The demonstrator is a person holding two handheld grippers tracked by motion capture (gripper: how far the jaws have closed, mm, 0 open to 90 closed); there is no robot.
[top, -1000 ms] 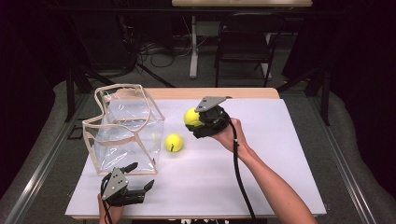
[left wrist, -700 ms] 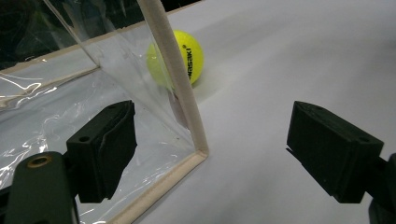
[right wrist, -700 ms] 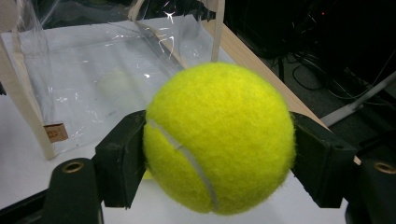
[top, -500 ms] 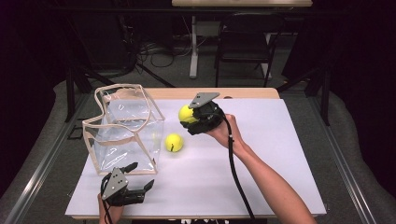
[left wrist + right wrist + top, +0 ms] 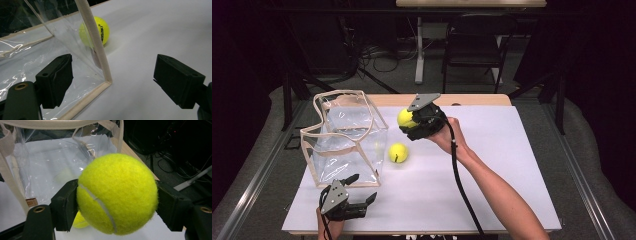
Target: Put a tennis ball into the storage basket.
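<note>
A fuzzy yellow-green tennis ball (image 5: pixel 117 195), felt-napped with a pale curved seam, sits pinched between the right gripper's (image 5: pixel 412 121) two blocky black jaws, one pressed to each side; in the high view it hangs above the worktop (image 5: pixel 512 165), just off the bag's 3 o'clock rim. The bag (image 5: pixel 344 137) is a soft box of clear, glossy plastic film, creased and glinting, edged all round with cream fabric binding, its top open and its rim wavy. A second tennis ball (image 5: pixel 398 152) rests on the smooth white sheet covering the worktop, just beside the bag's 4 o'clock corner; in the left gripper view it shows partly through the film, black lettering on its felt. The left gripper (image 5: pixel 357 200) lies low near the worktop's 7 o'clock edge, its jaws spread wide and empty, the bag's bound bottom corner (image 5: pixel 107 81) standing between them without touching either. From 3 to 5 o'clock the white sheet lies bare out to its edge, and a strip of bare wood shows along the far 12 o'clock edge
</note>
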